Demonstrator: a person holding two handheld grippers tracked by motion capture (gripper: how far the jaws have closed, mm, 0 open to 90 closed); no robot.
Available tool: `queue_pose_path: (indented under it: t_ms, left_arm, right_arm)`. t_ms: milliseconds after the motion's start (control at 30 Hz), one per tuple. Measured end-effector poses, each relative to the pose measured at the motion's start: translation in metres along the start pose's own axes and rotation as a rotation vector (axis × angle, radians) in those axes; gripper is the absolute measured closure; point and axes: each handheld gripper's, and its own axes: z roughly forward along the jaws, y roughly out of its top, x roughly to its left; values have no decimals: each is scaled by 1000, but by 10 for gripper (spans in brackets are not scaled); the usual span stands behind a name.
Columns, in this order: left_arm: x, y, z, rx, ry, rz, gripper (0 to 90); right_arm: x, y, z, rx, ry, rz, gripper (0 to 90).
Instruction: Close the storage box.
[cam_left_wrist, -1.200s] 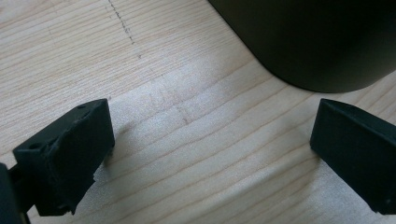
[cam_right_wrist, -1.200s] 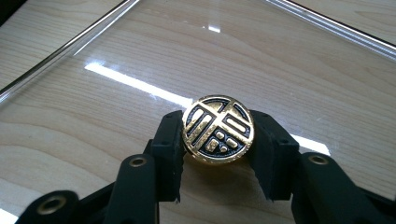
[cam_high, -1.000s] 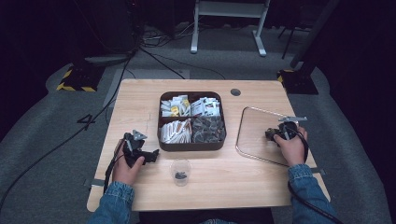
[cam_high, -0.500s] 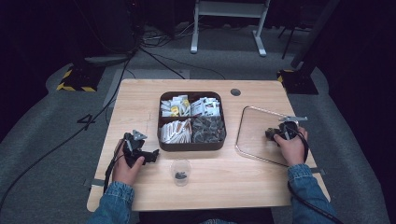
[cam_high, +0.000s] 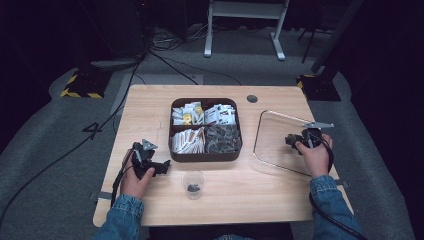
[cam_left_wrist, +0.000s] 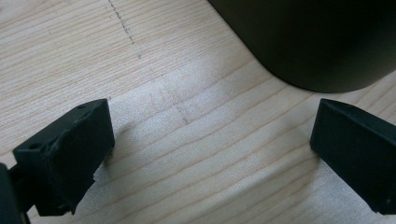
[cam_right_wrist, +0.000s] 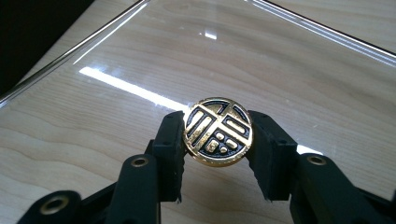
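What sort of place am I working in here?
Probably a lab or studio recording setup, not a home: a lone wooden table on grey carpet, cables trailing across the floor, and hazard-striped stand bases in dark surroundings.

Bare table (cam_high: 150, 115) left of the dark compartment tray (cam_high: 205, 156) gives my left gripper (cam_high: 150, 162) free passage. The tray blocks frame centre; a clear cup (cam_high: 193, 184) stands below it. At frame right, the transparent lid (cam_high: 270, 150) occupies the surface under my right gripper (cam_high: 295, 140).

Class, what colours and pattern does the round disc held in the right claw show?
The round metal disc is gold with black recesses forming a blocky, character-like motif; clearest in the right gripper view.
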Motion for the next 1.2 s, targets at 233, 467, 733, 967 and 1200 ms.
queue_pose_path:
  t_ms: [233, 467, 733, 967, 1200]
  left_arm:
    - [1, 1, 1, -3, -4, 8, 1]
    - [1, 1, 1, -3, -4, 9, 1]
    - [1, 1, 1, -3, -4, 9, 1]
    - [0, 1, 1, -2, -1, 3, 1]
    - [0, 1, 1, 1, -2, 1, 2]
  right_arm:
    - [4, 5, -11, -27, 14, -9, 585]
    - [8, 10, -20, -44, 16, -19, 585]
    - [15, 18, -29, -72, 33, -34, 585]
    - [22, 30, -36, -91, 61, -43, 585]
    - [32, 47, -35, -98, 77, -67, 585]
